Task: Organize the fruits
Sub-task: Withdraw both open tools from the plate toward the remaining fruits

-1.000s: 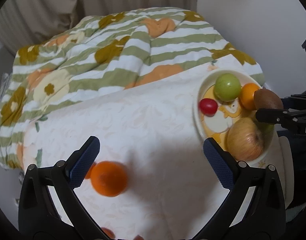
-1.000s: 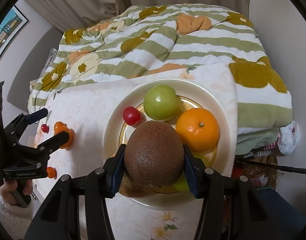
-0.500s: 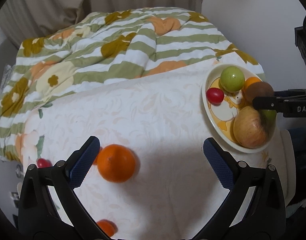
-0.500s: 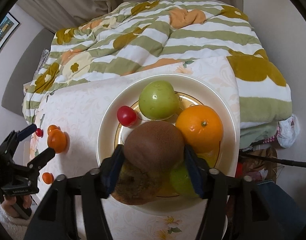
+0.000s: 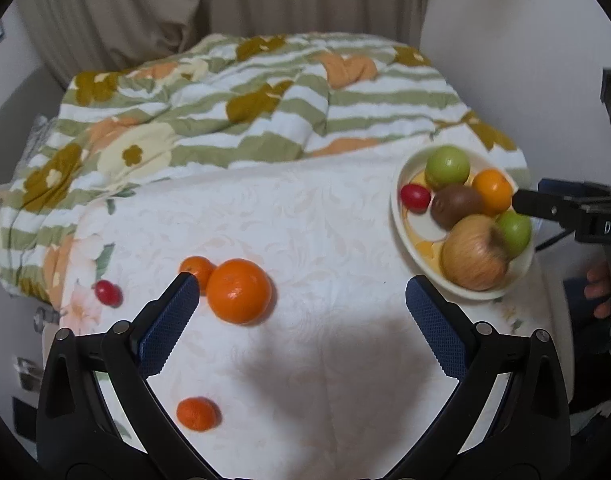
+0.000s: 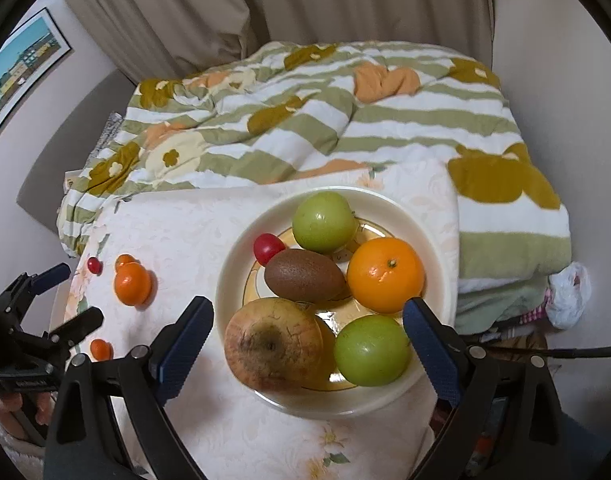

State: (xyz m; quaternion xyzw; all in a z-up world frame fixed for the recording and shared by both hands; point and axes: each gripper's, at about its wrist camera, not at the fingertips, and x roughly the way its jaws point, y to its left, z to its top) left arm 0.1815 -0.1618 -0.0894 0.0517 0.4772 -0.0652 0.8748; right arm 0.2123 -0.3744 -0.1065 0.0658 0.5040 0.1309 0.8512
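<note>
**Six fruits on the plate, four loose on the cloth**

Nearest the left camera, the left gripper (image 5: 301, 304) hung with its blue pads spread wide and nothing between them. Just beyond it, four fruits lay on the white tablecloth (image 5: 305, 240): one large orange (image 5: 239, 291), two small mandarins (image 5: 197, 413) (image 5: 196, 269), the farther one touching the large orange, and one red cherry tomato (image 5: 108, 293) off to the left.

The right gripper (image 6: 307, 332) was likewise spread apart and empty, poised over the near edge of the cream plate (image 6: 441, 256). The plate carried six fruits: one brownish apple (image 6: 273, 346) and one green fruit (image 6: 371, 350) nearest, then one kiwi (image 6: 304, 276) and one orange (image 6: 385, 275), then a second cherry tomato (image 6: 268, 247) and a second green fruit (image 6: 324, 222) farthest back.

In the left view the right gripper's body showed the letters "DAS", cut off at the frame edge. Behind the table lay one striped floral quilt (image 6: 305, 120).
</note>
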